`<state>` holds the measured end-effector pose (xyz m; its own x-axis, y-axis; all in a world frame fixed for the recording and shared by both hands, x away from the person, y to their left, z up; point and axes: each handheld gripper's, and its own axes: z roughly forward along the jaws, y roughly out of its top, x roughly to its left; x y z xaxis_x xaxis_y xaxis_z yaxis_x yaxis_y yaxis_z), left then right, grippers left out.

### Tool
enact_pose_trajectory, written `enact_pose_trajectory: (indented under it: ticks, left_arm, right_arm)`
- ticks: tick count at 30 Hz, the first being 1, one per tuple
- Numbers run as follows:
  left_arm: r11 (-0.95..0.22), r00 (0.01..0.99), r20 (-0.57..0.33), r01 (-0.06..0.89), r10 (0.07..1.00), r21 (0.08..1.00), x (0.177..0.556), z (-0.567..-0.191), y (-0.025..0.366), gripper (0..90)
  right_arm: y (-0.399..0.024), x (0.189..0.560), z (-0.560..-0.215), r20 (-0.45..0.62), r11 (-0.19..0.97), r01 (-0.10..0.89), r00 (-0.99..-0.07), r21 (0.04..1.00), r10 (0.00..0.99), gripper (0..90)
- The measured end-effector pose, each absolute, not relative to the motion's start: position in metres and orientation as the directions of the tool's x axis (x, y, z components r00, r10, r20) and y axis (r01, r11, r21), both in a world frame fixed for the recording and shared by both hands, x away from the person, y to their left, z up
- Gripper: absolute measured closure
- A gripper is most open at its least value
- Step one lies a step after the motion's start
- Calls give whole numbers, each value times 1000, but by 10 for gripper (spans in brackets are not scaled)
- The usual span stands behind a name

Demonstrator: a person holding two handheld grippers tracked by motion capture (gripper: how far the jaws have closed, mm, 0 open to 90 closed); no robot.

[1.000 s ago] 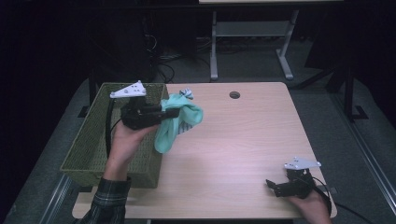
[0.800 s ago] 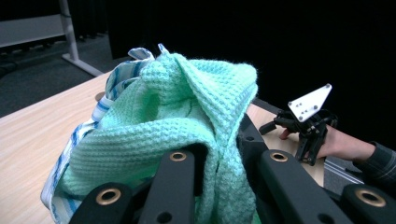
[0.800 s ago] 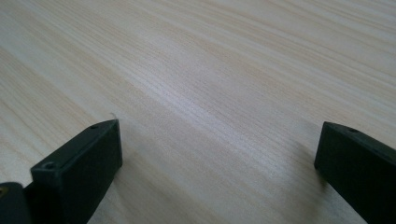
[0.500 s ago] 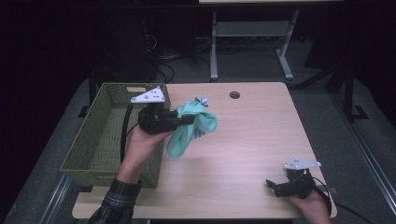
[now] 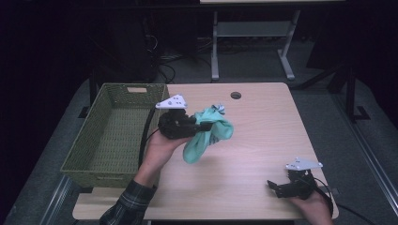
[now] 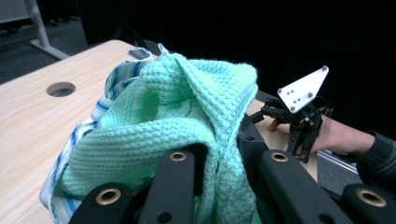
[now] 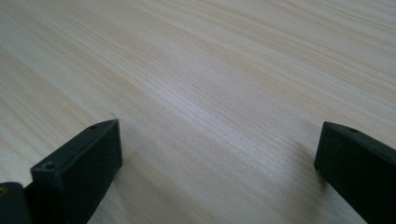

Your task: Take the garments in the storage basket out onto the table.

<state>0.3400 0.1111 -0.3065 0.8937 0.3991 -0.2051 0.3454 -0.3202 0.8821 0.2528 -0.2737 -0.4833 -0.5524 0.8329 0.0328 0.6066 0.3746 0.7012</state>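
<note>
Left gripper (image 5: 199, 125): jaws pinched on a bunched mint cloth (image 5: 209, 133), held raised over the table (image 5: 263, 140) just right of the basket (image 5: 112, 136); a blue-striped white cloth (image 6: 105, 100) is seen bundled in with it. Right gripper (image 5: 281, 187): jaws spread wide, nothing between them, rested at the near right corner of the table, well apart from the cloth. Step judged: carrying, with the cloth apparently taken out of the basket toward the open tabletop. Next move judged to call for lowering over bare wood and releasing, perhaps with the right gripper brought in to spread it. Change noted: a second ago the left gripper and cloth were at the basket's rim; both are now farther right; right gripper unmoved.
</note>
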Motion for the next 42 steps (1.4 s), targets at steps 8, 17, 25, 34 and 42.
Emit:
enact_pose_trajectory:
  ticks: [8,17,25,34,42]
  left_arm:
    - [-352,901,-212,352,378,867,338,-324,87,792]
    - [-360,902,-231,365,364,858,337,-343,68,792]
    - [-381,901,-240,378,362,843,338,-360,56,792]
    - [-410,898,-246,392,364,823,341,-380,48,790]
    - [-427,888,-269,422,373,800,343,-398,42,788]
  right_arm:
    - [-274,253,-483,33,375,607,-552,701,833,4]
    - [-274,253,-483,32,375,606,-552,701,833,3]
    - [-274,253,-483,30,377,606,-553,701,833,3]
    - [-274,253,-483,30,377,605,-554,701,832,3]
    - [-274,253,-483,30,377,605,-554,701,832,4]
